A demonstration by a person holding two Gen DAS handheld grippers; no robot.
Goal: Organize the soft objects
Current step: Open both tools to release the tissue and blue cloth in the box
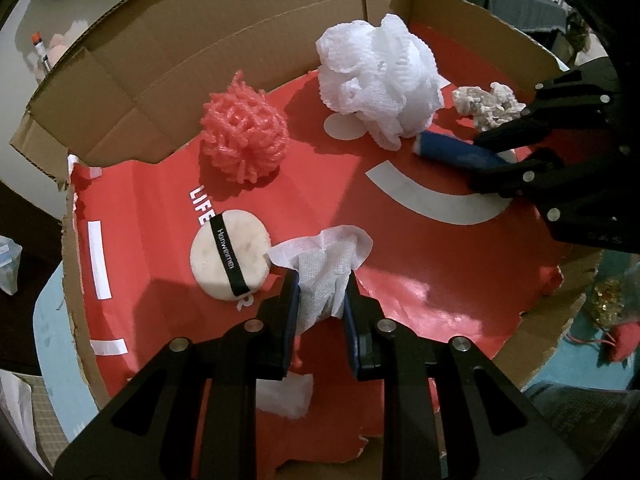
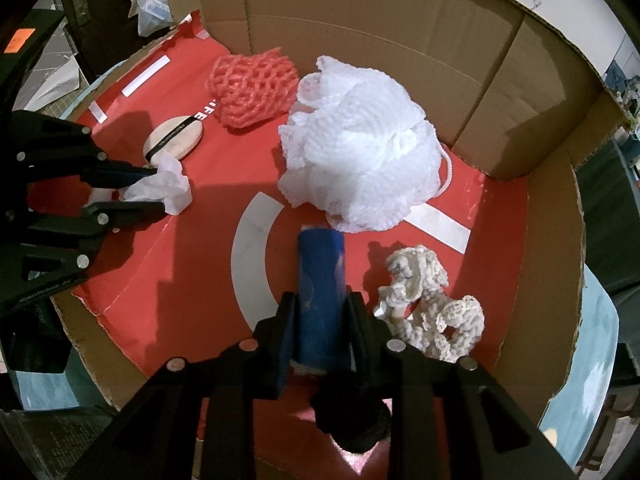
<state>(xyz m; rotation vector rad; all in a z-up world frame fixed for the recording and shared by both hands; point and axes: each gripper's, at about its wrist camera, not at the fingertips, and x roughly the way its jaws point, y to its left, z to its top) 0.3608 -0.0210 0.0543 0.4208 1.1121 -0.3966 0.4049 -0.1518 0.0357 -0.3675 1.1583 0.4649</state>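
left gripper (image 1: 322, 294): pinching white mesh cloth (image 1: 326, 268), just beside round puff (image 1: 230, 254) | right gripper (image 2: 320, 320): jaws around blue roll (image 2: 320, 280), grip uncertain, near white loofah (image 2: 360, 152)

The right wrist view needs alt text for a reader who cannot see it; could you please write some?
The right gripper straddles a blue roll on a red-lined cardboard box. A white mesh pouf lies beyond it, with the left gripper pinching white gauze.
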